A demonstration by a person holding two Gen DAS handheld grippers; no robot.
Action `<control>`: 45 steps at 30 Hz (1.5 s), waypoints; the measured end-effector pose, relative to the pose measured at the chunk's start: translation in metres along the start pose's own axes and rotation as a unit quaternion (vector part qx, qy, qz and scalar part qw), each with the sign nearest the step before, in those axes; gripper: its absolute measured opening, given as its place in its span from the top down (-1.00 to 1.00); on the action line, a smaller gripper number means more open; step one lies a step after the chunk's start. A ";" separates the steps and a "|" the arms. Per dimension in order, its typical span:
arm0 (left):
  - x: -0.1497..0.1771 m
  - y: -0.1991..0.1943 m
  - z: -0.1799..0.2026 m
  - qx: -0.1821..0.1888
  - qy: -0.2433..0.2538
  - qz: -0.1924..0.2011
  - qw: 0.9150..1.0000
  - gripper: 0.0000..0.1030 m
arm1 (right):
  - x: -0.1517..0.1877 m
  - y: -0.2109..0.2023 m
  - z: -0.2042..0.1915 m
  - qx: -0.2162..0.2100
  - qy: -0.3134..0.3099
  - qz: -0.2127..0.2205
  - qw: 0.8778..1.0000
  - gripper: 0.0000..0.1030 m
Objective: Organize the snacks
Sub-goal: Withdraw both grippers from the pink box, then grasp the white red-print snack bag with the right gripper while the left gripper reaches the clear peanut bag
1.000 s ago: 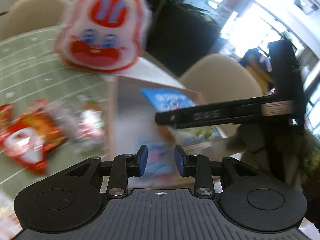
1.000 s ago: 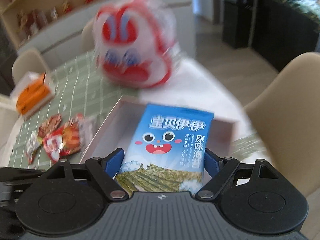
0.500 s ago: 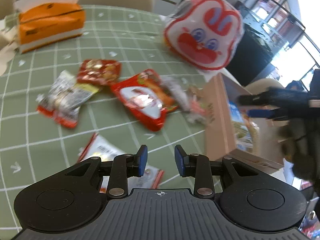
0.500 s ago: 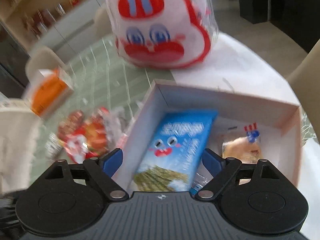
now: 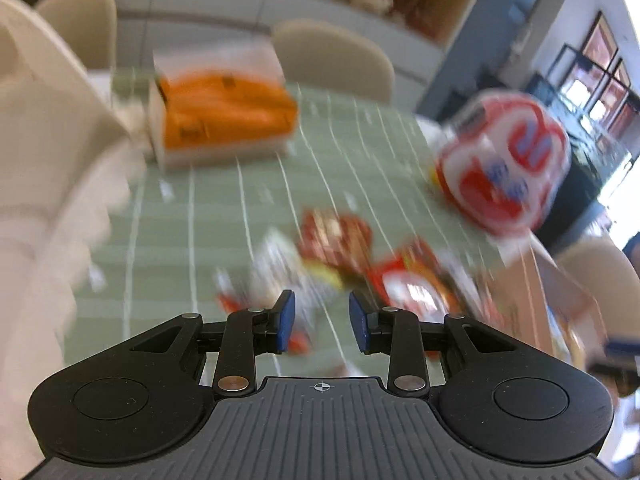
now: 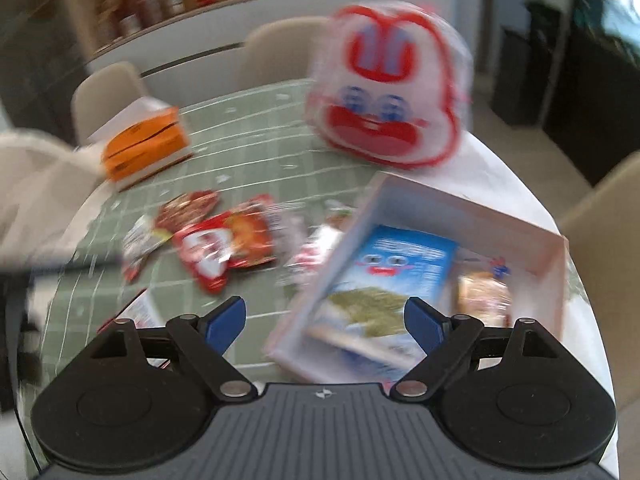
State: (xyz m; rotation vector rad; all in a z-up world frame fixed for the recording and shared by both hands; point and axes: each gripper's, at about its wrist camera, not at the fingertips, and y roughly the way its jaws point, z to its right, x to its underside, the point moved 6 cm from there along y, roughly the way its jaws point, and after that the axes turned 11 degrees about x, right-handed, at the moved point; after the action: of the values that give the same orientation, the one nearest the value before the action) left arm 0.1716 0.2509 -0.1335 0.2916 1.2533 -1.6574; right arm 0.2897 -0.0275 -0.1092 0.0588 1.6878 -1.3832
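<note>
The right gripper (image 6: 325,320) is spread wide and empty above the pale pink cardboard box (image 6: 472,210) holding the blue seaweed snack packet (image 6: 394,264); the left gripper (image 5: 321,320), partly spread and empty, hovers over blurred red snack packets (image 5: 408,284) on the green checked tablecloth (image 5: 224,216)

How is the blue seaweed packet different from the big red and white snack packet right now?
The blue seaweed packet lies inside the pink box; the red and white snack packet lies loose on the green checked tablecloth. The blue one has a cartoon face and is longer; the red one looks crumpled. Neither is between any gripper's fingers.
</note>
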 end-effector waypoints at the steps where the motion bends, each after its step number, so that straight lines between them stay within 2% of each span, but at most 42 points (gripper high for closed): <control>1: -0.007 0.003 -0.005 -0.009 0.002 0.006 1.000 0.34 | 0.004 -0.002 -0.010 -0.004 -0.011 0.005 1.000 -0.69; 3: -0.022 0.015 -0.015 -0.020 -0.001 0.009 1.000 0.34 | 0.012 -0.003 -0.028 -0.015 -0.026 0.004 1.000 -0.69; 6: -0.036 0.045 -0.031 -0.030 -0.008 -0.015 0.999 0.34 | 0.025 0.003 -0.048 -0.033 -0.027 -0.016 0.999 -0.69; 8: -0.033 0.064 -0.041 -0.035 -0.012 -0.042 0.998 0.34 | 0.034 0.004 -0.056 -0.045 -0.013 -0.032 0.998 -0.69; 10: -0.024 0.072 -0.043 -0.021 -0.015 -0.059 0.998 0.34 | 0.045 0.001 -0.060 -0.055 -0.005 -0.039 0.998 -0.69; 13: -0.008 0.067 -0.029 0.000 0.039 -0.074 0.996 0.35 | 0.058 -0.004 -0.063 -0.060 -0.012 -0.040 0.997 -0.69; 18: 0.021 0.052 -0.001 0.023 0.140 -0.121 0.982 0.36 | 0.056 -0.002 -0.086 -0.075 -0.064 -0.016 0.995 -0.69; 20: 0.028 0.047 0.001 0.024 0.148 -0.132 0.980 0.37 | 0.053 0.001 -0.105 -0.089 -0.107 -0.002 0.990 -0.69; 22: 0.033 0.036 0.000 0.027 0.133 -0.134 0.982 0.37 | 0.053 0.008 -0.127 -0.099 -0.164 0.010 0.981 -0.69; 25: 0.037 0.018 -0.006 0.029 0.098 -0.127 0.987 0.38 | 0.054 0.022 -0.158 -0.103 -0.247 0.032 0.963 -0.69; 27: 0.040 0.009 -0.010 0.032 0.081 -0.127 0.988 0.38 | 0.057 0.034 -0.173 -0.114 -0.287 0.028 0.951 -0.72; 29: 0.042 -0.002 -0.014 0.035 0.071 -0.122 0.989 0.38 | 0.054 0.041 -0.178 -0.143 -0.288 0.017 0.947 -0.72; 32: 0.043 -0.013 -0.018 0.047 0.063 -0.111 0.991 0.38 | 0.052 0.047 -0.175 -0.170 -0.249 -0.034 0.953 -0.70; 34: 0.044 -0.013 -0.019 0.056 0.065 -0.114 0.990 0.38 | 0.055 0.042 -0.168 -0.192 -0.216 -0.054 0.956 -0.48; 36: 0.047 -0.010 -0.016 0.059 0.073 -0.118 0.989 0.38 | 0.059 0.036 -0.158 -0.181 -0.190 -0.057 0.963 -0.15; 37: 0.048 -0.008 -0.013 0.062 0.081 -0.121 0.987 0.38 | 0.062 0.033 -0.149 -0.176 -0.171 -0.061 0.968 -0.10; 38: 0.050 -0.006 -0.009 0.068 0.089 -0.125 0.986 0.38 | 0.064 0.031 -0.142 -0.172 -0.153 -0.066 0.971 0.08; 39: 0.053 -0.004 -0.004 0.075 0.097 -0.130 0.984 0.38 | 0.067 0.028 -0.134 -0.168 -0.135 -0.070 0.974 0.16; 45: 0.064 0.005 0.027 0.090 0.156 -0.149 0.972 0.33 | 0.098 0.009 -0.090 -0.129 -0.079 -0.088 0.985 0.21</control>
State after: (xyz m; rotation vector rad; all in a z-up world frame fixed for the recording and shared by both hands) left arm 0.1546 0.1932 -0.1682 0.5124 1.4323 -2.0476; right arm 0.1838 -0.0004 -0.1862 -0.3462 1.7556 -1.2488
